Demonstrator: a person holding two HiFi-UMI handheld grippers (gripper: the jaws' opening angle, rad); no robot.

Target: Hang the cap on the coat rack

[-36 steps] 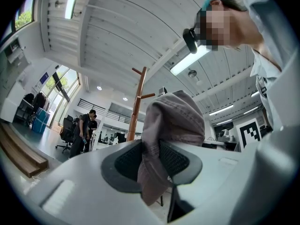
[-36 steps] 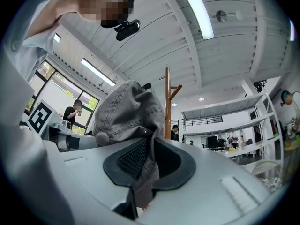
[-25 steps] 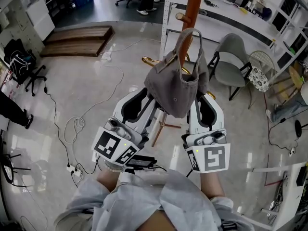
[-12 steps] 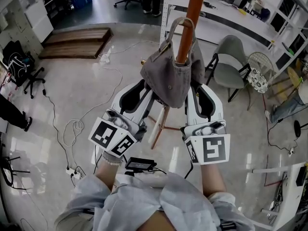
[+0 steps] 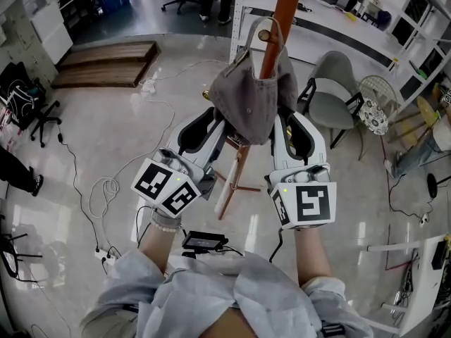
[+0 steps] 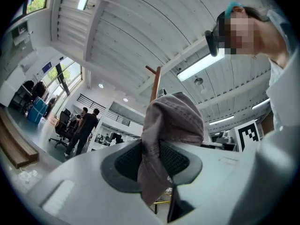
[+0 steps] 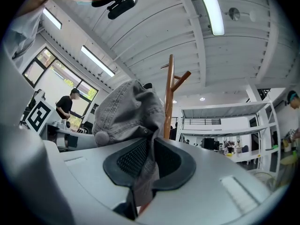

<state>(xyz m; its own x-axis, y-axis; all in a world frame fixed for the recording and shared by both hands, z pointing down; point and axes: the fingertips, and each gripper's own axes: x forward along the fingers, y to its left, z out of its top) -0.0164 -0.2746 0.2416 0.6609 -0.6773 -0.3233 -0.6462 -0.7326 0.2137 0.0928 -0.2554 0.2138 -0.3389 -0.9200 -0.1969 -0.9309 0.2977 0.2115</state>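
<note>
We hold the grey cap (image 5: 248,97) raised against the coat rack (image 5: 285,5), left tool (image 6: 157,161) and right tool (image 7: 147,162) each clamped tight on its fabric, and releasing before it truly catches on the peg (image 5: 263,37) could let it slide off to the floor (image 5: 120,132).

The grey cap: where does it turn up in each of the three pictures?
Head view: cap upper centre, against the orange-brown coat rack.
Left gripper view: centre, pinched between the jaws.
Right gripper view: left of centre, pinched between the jaws.
Shared landmark: the coat rack pole, behind the cap in both gripper views.
</note>
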